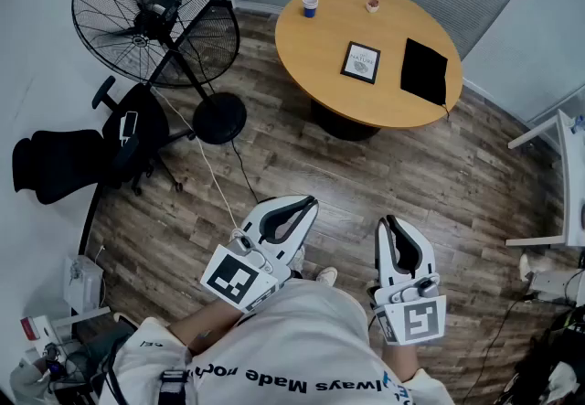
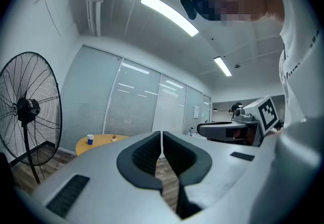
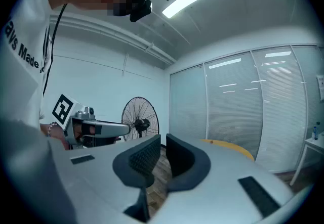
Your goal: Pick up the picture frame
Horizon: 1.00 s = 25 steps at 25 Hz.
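The picture frame [image 1: 360,62], dark-rimmed around a white print, lies flat on the round wooden table [image 1: 320,47] at the far side of the room. Both grippers are held low in front of the person, well short of the table. My left gripper [image 1: 311,202] is shut with nothing in it; its pads meet at the tip [image 2: 161,134]. My right gripper [image 1: 388,222] is also shut and empty, with only a thin slit between its pads [image 3: 163,139]. Neither gripper view shows the frame; only the table edge [image 2: 101,141] [image 3: 230,147] appears there.
On the table are a black pad [image 1: 424,70], a blue cup [image 1: 310,5] and a small object [image 1: 373,5]. A big floor fan [image 1: 151,24] and a black office chair [image 1: 82,156] stand on the left. White furniture [image 1: 562,179] is on the right.
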Motion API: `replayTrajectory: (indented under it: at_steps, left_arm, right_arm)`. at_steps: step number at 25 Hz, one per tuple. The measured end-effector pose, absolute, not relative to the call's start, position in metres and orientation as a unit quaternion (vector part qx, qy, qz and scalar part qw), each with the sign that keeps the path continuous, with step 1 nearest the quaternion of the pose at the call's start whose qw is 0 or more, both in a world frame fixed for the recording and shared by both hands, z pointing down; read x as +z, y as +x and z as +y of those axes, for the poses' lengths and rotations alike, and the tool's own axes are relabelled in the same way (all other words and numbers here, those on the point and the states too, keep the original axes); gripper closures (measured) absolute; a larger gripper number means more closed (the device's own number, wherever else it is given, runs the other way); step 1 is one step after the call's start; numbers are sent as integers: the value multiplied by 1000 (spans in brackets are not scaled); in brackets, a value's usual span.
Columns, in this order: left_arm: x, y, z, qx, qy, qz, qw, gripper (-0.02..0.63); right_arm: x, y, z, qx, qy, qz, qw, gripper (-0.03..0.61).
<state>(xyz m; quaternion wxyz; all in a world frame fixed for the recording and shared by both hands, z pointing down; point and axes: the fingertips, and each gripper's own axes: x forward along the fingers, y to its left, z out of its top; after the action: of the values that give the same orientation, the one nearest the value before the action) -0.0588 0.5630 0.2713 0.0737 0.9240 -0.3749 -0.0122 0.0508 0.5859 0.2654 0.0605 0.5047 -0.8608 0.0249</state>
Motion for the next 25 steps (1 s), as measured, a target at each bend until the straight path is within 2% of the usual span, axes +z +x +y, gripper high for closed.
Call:
replayTrajectory:
  at_steps: [8, 25]
  left_arm:
    - [273, -70, 550, -12, 924, -374, 77, 578]
    - [283, -118, 519, -9, 924, -375, 78, 578]
  right_arm:
    - [260, 39, 572, 24, 505, -861, 44, 523]
    - [271, -8, 541, 29, 503, -862, 57, 523]
